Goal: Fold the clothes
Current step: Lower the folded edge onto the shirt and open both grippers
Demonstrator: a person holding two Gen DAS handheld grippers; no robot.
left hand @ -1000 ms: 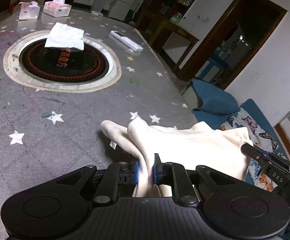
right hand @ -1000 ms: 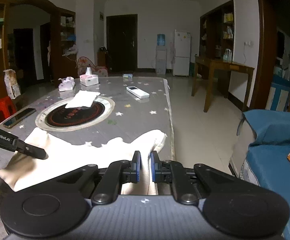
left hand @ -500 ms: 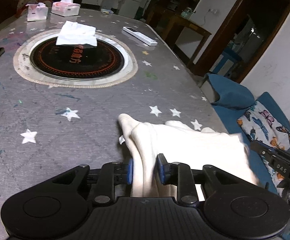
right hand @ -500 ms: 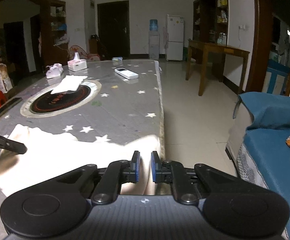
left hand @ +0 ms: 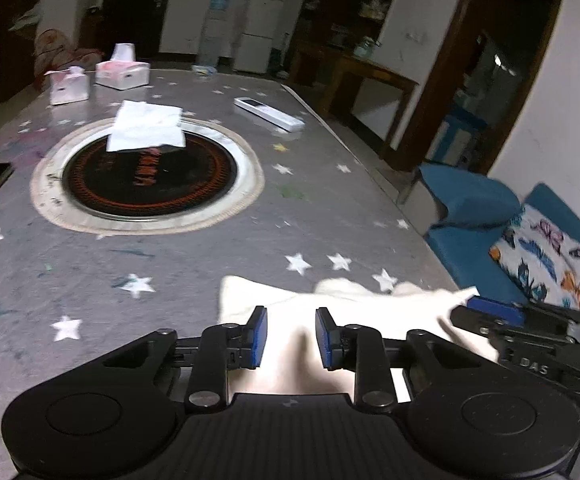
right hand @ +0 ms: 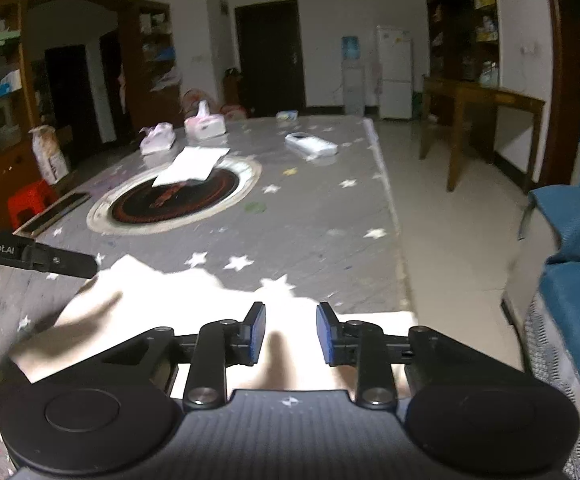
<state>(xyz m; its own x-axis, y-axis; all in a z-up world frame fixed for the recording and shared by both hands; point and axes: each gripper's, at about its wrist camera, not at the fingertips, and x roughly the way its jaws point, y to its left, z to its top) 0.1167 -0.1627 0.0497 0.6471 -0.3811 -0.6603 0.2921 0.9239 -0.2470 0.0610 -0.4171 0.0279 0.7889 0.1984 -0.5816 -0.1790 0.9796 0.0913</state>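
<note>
1. Step in hand, as I read it: release at the end of a fold. The cream garment (left hand: 341,320) lies on the table (left hand: 170,248) at its near edge, toward the near right corner, in front of both grippers.

2. Left gripper (left hand: 291,336): blue pads apart, cloth lying flat beneath and between them, neither pad pressing it. Released.

3. Right gripper (right hand: 291,334): jaws opening at this moment. Cloth shows between the pads but is not pinched. Released.

4. The garment (right hand: 194,304) looks doubled over, with a lumpy far edge and a raised ridge running toward each gripper. Whether the layers line up cannot be told because of blur.

5. Next move, my judgement: draw both grippers back clear of the cloth without dragging it. Then either smooth the ridges or take a new hold on one side edge for a further fold. The cloth is limp and sits close to the table's right edge, so a snagged pad could pull it over.

6. Writing legible:
   - "GenRobot.AI" on the left gripper's finger, seen from the right wrist.
   - "DAS" on the right gripper's body, seen from the left wrist.
   - Red characters on the dark round inset (left hand: 146,176) at the table's centre; not readable.
</note>
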